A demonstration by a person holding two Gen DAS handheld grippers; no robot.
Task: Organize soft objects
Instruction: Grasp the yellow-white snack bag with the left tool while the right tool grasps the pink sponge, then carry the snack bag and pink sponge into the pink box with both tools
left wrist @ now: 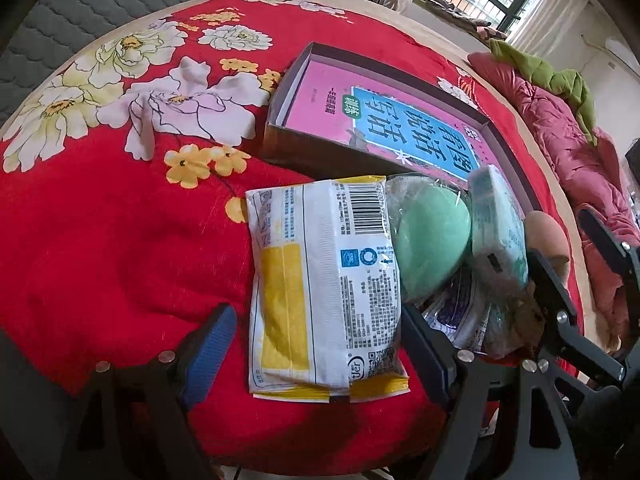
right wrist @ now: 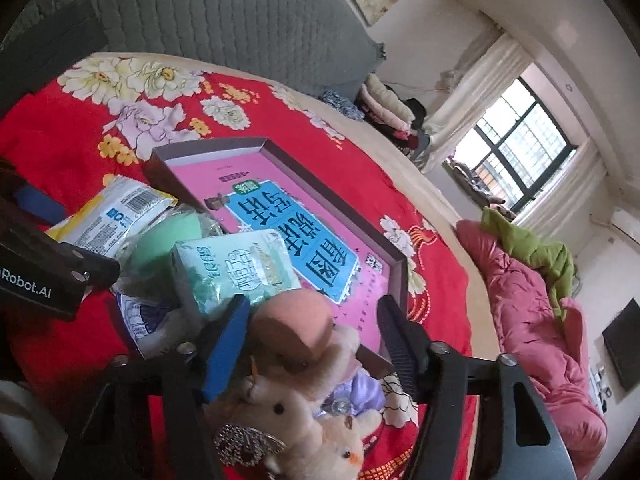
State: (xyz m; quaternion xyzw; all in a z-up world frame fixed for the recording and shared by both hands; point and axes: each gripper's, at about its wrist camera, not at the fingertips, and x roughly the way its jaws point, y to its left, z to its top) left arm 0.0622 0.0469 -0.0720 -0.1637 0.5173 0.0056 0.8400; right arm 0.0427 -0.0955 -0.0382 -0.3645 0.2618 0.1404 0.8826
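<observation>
A yellow-and-white tissue pack (left wrist: 324, 284) lies on the red floral bedspread (left wrist: 100, 240). My left gripper (left wrist: 320, 344) is open around it, and the blue left pad (left wrist: 212, 340) stands clear of the pack. Beside the pack lie a wrapped green round sponge (left wrist: 432, 236) and a green tissue pack (left wrist: 496, 220). My right gripper (right wrist: 312, 344) is open around a brown-capped plush toy (right wrist: 296, 328). Its blue pad (right wrist: 228, 340) is against the cap, and the other finger stands apart. More cream plush animals (right wrist: 280, 412) lie below it. The shallow box (right wrist: 400, 280) holds a pink-and-blue book (right wrist: 280, 216).
A flat printed packet (right wrist: 140, 316) lies under the green items. A grey quilted headboard (right wrist: 200, 20) lines the far side. A pink quilt (right wrist: 532, 312) with a green garment (right wrist: 532, 248) lies to the right. Folded clothes (right wrist: 388, 108) are stacked near the window.
</observation>
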